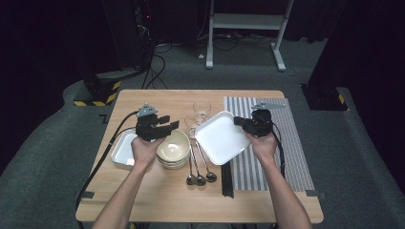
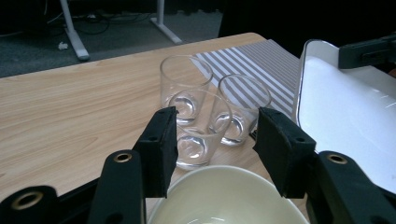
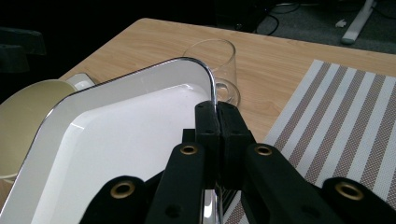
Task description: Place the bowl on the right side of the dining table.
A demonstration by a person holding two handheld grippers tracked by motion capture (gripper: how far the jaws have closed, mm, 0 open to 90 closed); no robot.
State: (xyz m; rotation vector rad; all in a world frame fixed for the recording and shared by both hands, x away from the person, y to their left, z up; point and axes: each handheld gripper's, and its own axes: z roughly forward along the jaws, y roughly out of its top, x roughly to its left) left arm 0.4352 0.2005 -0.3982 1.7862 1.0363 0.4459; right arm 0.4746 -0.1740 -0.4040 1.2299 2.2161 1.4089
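The right gripper (image 1: pixel 242 122) is holding the white square plate (image 1: pixel 220 138) by its rim, jaws pinched tight on the thin edge near one corner, as the right gripper view shows (image 3: pixel 217 122). The plate is hanging tilted above the table, its low corner over the near edge of the striped placemat (image 1: pixel 282 143) and its far side just beside the glasses (image 2: pixel 198 116). The left gripper (image 1: pixel 165 126) is hovering over the stack of cream bowls (image 1: pixel 173 149), jaws standing apart with nothing between them; in the left gripper view the bowl rim (image 2: pixel 224 193) is sitting just below the jaws and the three clear tumblers lie beyond. A second white plate (image 1: pixel 123 150) is resting flat at the left, and three spoons (image 1: pixel 199 174) are lying between bowls and placemat. Judgement: the plate is being carried toward a setting on the placemat. To do this well, the pinch is wanting to stay firm, since a rim grip on a tilted plate can slip or swing. Level it before lowering, keeping the far edge clear of the tumblers, which look easy to knock. Letting go only once it is lying flat seems wise.
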